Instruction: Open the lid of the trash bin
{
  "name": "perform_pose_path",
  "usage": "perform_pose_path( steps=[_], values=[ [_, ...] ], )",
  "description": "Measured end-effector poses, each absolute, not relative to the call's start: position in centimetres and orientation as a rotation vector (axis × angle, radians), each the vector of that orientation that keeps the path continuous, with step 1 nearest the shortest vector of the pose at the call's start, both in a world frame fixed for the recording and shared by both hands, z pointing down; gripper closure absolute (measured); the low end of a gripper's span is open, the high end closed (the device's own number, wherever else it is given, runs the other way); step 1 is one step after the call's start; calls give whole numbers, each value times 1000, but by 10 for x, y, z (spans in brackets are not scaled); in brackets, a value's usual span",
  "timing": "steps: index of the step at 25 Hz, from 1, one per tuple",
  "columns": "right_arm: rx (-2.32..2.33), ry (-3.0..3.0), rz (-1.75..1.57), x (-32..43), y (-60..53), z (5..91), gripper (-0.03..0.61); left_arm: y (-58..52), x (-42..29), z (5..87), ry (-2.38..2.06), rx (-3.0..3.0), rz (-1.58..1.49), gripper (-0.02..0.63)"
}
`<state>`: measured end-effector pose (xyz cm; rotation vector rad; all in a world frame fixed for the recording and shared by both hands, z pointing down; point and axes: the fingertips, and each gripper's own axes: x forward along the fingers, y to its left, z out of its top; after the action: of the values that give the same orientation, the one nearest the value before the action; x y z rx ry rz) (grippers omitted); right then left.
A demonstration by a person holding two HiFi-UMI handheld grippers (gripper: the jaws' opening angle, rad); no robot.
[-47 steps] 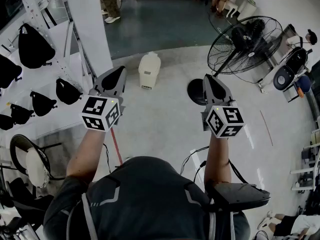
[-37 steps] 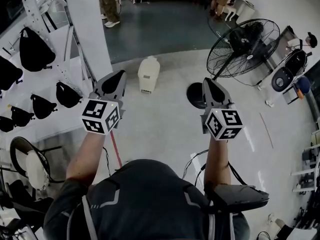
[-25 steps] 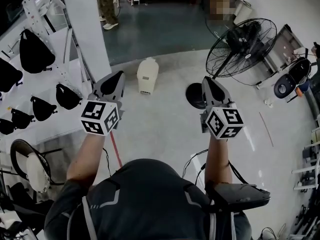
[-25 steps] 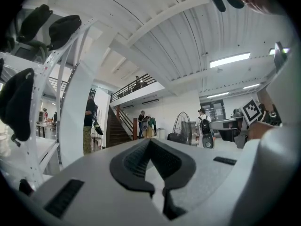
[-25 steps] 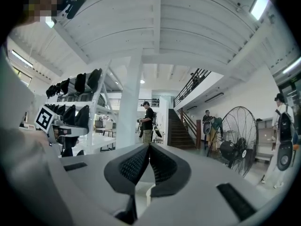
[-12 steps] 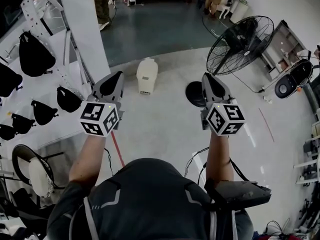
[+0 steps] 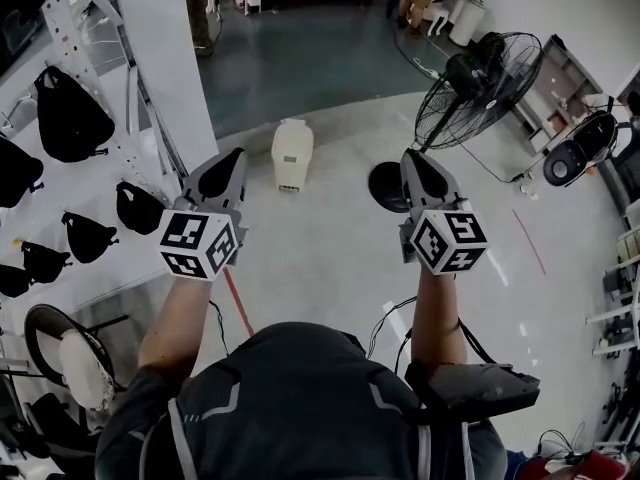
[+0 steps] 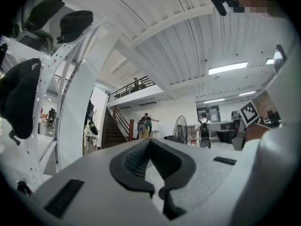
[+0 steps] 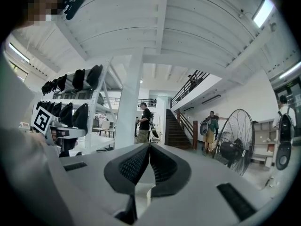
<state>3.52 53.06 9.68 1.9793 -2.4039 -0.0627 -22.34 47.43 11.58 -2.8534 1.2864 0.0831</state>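
Trash bin (image 7: pixel 292 155) on floor well ahead, lid seemingly down, so left gripper (image 7: pixel 236 156) and right gripper (image 7: pixel 411 158) held level, jaws closed, empty.

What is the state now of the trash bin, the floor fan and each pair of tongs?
Trash bin: lid closed, untouched.
Left tongs: shut, empty.
Right tongs: shut, empty.
Floor fan: upright; spinning or not, cannot tell.
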Motion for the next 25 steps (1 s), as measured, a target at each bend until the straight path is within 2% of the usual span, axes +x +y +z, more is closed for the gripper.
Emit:
perform_pose_path(
  steps=[13, 25],
  values=[
    [1960, -2389, -65, 3, 499, 104, 551, 447, -243, 131, 1237, -2888, 79, 604],
    [1846, -2495, -41, 41, 387, 122, 551, 352, -206, 143, 1379, -2833, 18, 604]
  ],
)
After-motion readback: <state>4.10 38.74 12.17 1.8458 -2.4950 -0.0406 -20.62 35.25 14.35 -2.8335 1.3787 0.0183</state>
